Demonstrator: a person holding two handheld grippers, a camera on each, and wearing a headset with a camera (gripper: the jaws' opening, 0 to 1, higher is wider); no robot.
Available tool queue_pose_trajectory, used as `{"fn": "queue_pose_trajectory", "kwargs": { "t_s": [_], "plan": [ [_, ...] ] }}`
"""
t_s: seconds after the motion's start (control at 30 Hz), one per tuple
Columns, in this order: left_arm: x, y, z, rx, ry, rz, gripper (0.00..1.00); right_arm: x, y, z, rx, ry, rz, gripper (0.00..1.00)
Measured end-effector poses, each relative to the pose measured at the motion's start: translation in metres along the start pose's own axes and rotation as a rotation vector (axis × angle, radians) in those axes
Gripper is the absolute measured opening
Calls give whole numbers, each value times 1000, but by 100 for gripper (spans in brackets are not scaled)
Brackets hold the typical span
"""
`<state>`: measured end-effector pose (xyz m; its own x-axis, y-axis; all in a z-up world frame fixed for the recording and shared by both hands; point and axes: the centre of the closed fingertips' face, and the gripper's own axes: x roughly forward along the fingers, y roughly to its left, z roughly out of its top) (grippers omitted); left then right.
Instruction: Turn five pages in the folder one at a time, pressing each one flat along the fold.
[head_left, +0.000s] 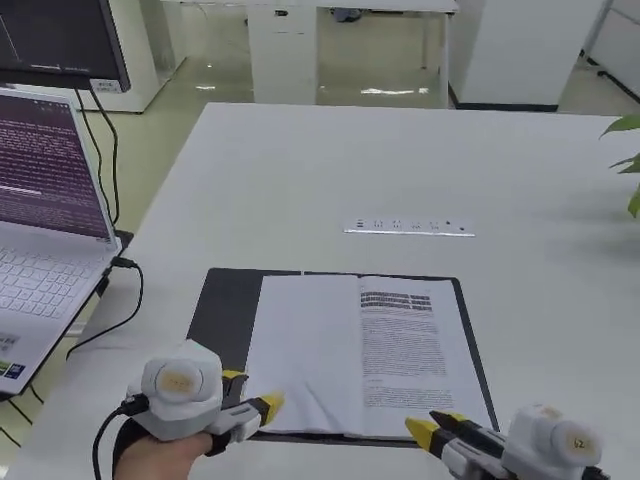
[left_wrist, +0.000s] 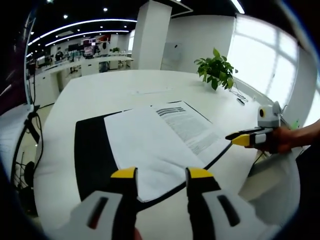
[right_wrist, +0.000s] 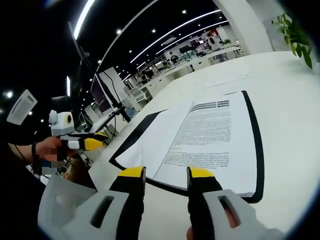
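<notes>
Head view. Folder (head_left: 225, 310) lies open and flat on the white table (head_left: 400, 150), near the front edge, square to the person. Black cover shows as a wide band on the left and a thin border on the right. Left page (head_left: 305, 350) blank white. Right page (head_left: 405, 345) carries printed text under a few bold lines; too small to read. Left gripper (head_left: 252, 392) low at the folder's near left corner, yellow tips spread. Right gripper (head_left: 432, 424) low at the near right corner, just off the page edge. Laptop (head_left: 45, 250) to the left, screen purple with pale lines of text, unreadable. Socket strip (head_left: 410, 228) set in the table beyond the folder.

Left gripper view. Left gripper (left_wrist: 162, 175) has its jaws apart with nothing held, and the folder's (left_wrist: 90, 150) near edge lies just past the tips. Right gripper (left_wrist: 245, 139) sits at the far corner of the printed sheet. Plant (left_wrist: 216, 72) behind.

Right gripper view. Right gripper (right_wrist: 166, 174) has its jaws apart and empty, tips just short of the folder's (right_wrist: 142, 131) near edge. The printed text is legible as lines, not as words. Left gripper (right_wrist: 92, 144) is off to the left.
</notes>
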<state>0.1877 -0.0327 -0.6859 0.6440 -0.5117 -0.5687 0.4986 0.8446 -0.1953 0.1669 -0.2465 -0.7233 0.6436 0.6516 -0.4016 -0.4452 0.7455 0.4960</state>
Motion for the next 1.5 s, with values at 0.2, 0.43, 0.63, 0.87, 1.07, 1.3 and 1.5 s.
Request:
{"fn": "queue_pose_trajectory", "kwargs": {
  "t_s": [0.2, 0.43, 0.63, 0.87, 1.07, 1.3, 1.5],
  "plan": [
    [-20, 1, 13, 25, -39, 20, 41, -12, 4, 13, -52, 3, 4, 42],
    [-45, 12, 23, 87, -72, 89, 47, -26, 8, 29, -84, -22, 4, 49],
    [-62, 20, 31, 39, -118, 127, 55, -38, 5, 38, -92, -31, -17, 55],
    [-72, 23, 35, 4, -149, 151, 62, -55, -7, 40, -105, -11, -52, 58],
    [-72, 23, 33, -8, -147, 155, 67, -67, -18, 43, -104, -15, -74, 61],
    [-71, 16, 33, -14, -152, 145, 70, -72, -18, 46, -101, -28, -84, 64],
    [-70, 13, 31, -17, -149, 138, 71, -72, -16, 44, -98, -29, -81, 65]
  ]
}}
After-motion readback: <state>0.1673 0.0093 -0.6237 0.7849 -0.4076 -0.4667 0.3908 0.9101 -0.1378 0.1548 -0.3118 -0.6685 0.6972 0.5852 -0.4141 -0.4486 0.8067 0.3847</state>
